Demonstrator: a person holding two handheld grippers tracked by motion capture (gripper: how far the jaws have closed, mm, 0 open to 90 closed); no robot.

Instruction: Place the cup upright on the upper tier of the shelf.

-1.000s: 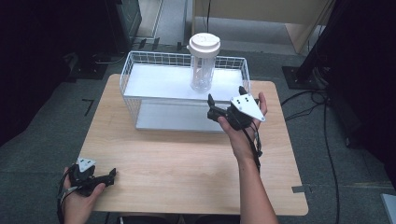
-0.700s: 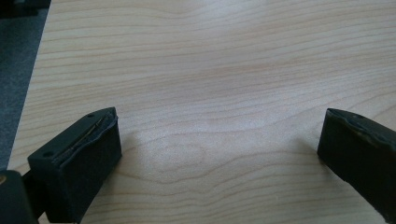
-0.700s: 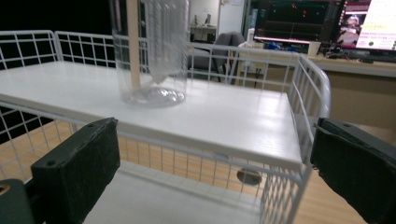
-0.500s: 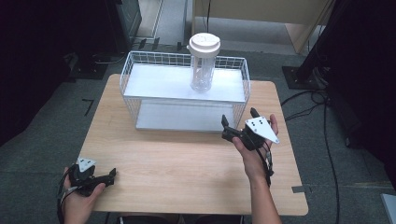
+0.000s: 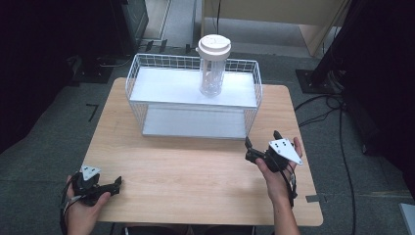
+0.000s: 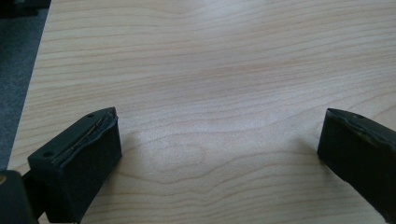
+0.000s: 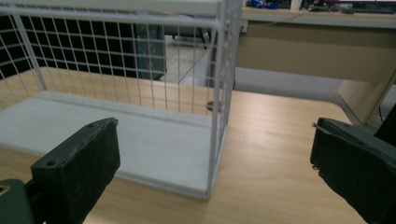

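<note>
A light wooden worktop (image 5: 195, 171) carries a white wire rack (image 5: 147, 83) at its far middle, with 2 white shelves: an upper one level with the rim and a lower one on the worktop. A clear jar (image 5: 212, 78) with a round white lid (image 5: 214, 46) stands upright on the upper shelf, right of its centre and towards the far side. The right gripper (image 5: 262, 147) is held in a hand above the worktop's near right part, just near of the rack's right corner and apart from it; its jaws are spread wide and grasp nothing, and its grey 3-cornered plate faces up. In the right gripper view the rack's near right corner post (image 7: 217, 93) and lower shelf (image 7: 116, 135) lie between the 2 released jaws, farther off. The left gripper (image 5: 110, 185) rests low at the worktop's near left corner, pointing right, well apart from the rack; in the left gripper view its jaws stand wide apart with bare wood between them.
</note>
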